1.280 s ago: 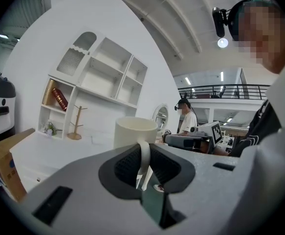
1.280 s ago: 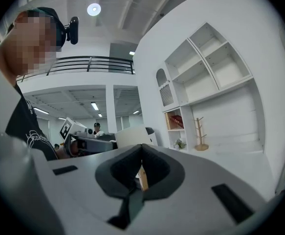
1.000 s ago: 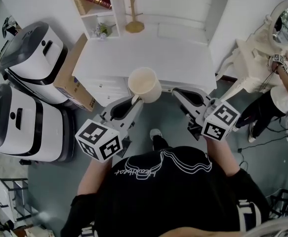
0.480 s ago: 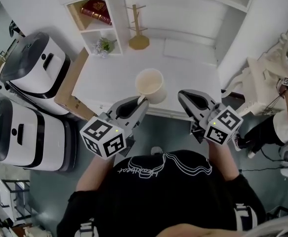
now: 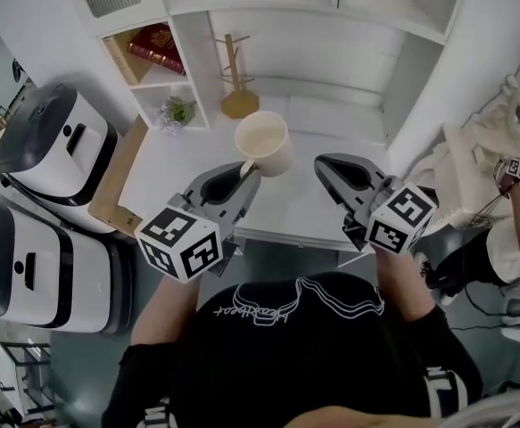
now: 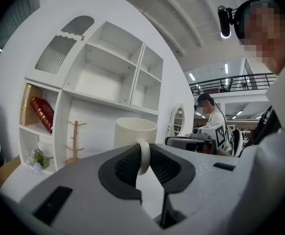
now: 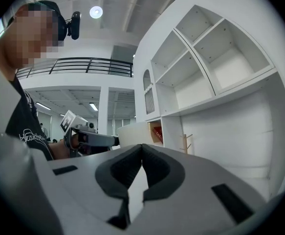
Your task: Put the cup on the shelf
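While R fingers (image 7: 158, 174) sit closed, L fingers (image 6: 121, 168) pinch cup (image 6: 135, 130) by handle (image 6: 143, 156).

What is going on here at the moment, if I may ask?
A person stands at a white shelf unit with tongs in each hand. The left tongs are shut on the handle of a cream cup, holding it upright over the white counter. The right tongs are shut and empty beside it. The cup is not yet on a shelf.
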`<state>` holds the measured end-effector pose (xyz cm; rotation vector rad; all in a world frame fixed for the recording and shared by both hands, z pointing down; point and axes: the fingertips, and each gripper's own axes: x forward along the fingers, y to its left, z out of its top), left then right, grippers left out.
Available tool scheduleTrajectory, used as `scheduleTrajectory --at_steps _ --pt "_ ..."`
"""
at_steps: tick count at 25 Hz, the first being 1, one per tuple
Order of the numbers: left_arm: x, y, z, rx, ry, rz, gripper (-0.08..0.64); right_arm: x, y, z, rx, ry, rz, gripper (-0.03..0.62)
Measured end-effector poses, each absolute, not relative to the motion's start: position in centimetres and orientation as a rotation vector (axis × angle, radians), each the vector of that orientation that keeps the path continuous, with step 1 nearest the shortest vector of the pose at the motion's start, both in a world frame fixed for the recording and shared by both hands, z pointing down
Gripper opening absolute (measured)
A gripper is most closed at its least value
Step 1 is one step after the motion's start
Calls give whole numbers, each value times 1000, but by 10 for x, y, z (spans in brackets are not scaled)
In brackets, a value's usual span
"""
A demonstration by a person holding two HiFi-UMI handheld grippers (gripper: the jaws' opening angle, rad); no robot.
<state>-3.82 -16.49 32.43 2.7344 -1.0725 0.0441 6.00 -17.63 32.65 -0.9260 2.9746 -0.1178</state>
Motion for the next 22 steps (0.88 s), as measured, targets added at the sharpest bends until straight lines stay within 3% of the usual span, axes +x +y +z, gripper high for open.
scheduleTrajectory --at_steps 22 --pt "-58 -279 277 2769 -1038 13 54 49 -269 314 -992 2953 -93 5"
